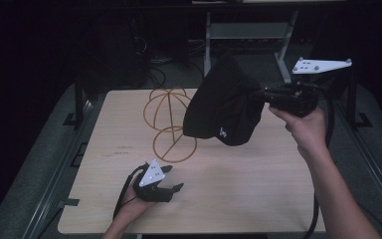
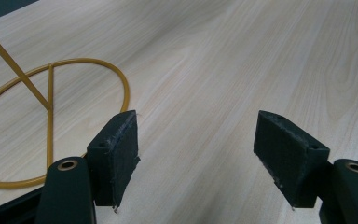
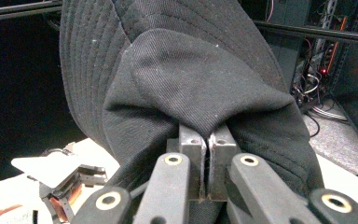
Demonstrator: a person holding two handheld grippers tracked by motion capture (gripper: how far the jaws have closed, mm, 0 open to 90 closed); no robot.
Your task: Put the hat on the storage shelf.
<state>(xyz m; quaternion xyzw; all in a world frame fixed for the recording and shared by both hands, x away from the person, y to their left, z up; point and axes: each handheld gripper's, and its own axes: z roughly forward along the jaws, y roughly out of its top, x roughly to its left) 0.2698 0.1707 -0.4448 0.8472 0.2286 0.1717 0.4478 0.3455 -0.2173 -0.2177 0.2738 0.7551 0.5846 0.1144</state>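
A black bucket hat (image 1: 224, 107) hangs in the air over the table's right half, pinched at its edge by my right gripper (image 1: 264, 97), which is shut on it. In the right gripper view the black cloth of the hat (image 3: 186, 79) bulges over the closed jaws of that gripper (image 3: 207, 135). A gold wire hat stand (image 1: 171, 122) rests on the table just left of the hat, and its ring base (image 2: 51, 121) lies close to my left gripper. My left gripper (image 1: 174, 188) sits low near the table's front, open, with nothing between its pads (image 2: 116, 154).
The light wooden table (image 1: 229, 189) has bare room at the front and right. Dark metal frames (image 1: 79, 107) flank its sides. Behind it stand a grey stand's legs (image 1: 243, 35) and loose cables on the floor.
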